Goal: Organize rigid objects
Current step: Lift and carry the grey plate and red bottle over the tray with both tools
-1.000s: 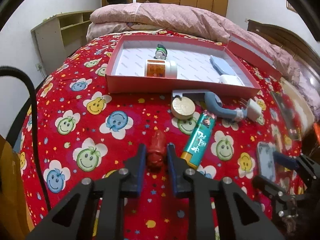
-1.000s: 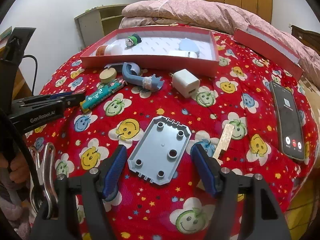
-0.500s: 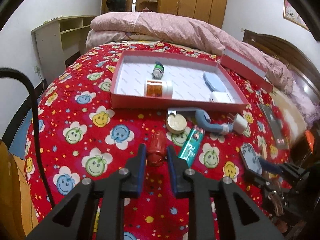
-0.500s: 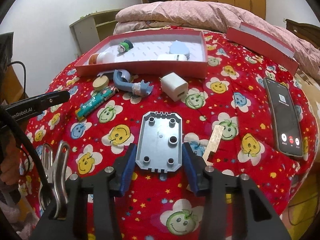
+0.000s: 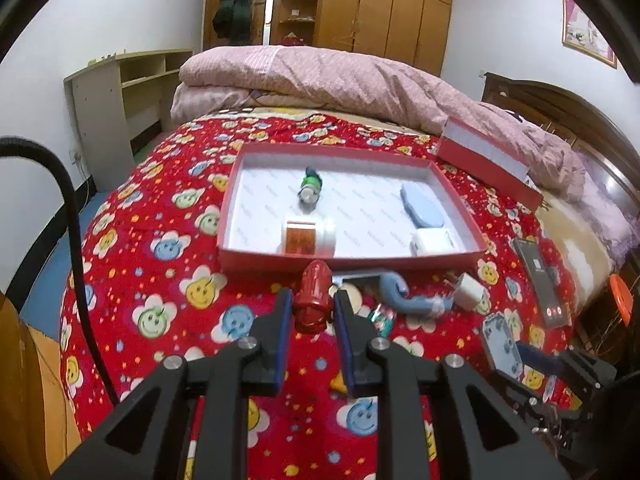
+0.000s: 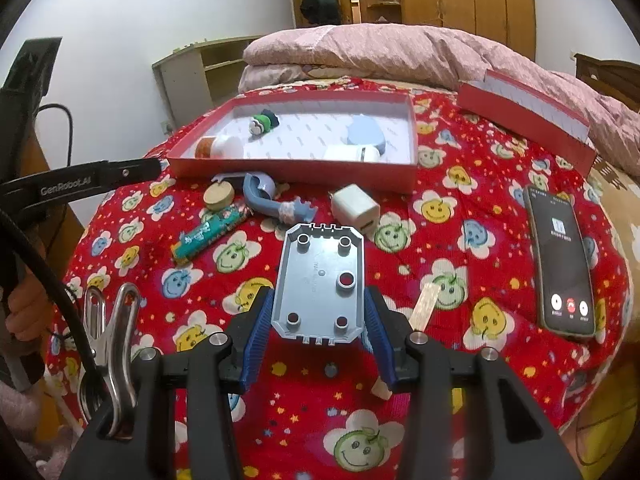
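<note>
Red box (image 5: pixel 460 196) holds four items; six wait on bedspread (image 6: pixel 500 248). My left claw (image 5: pixel 311 312) clamps red toy (image 5: pixel 314 300), right claw (image 6: pixel 318 320) grips grey plate (image 6: pixel 320 276).

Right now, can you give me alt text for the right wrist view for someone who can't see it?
The right hand-held gripper clamps a grey plastic plate with round holes above a red smiley-flower bedspread. Beyond lie a white charger cube, a teal lighter, a phone and an open red box holding small items.
</note>
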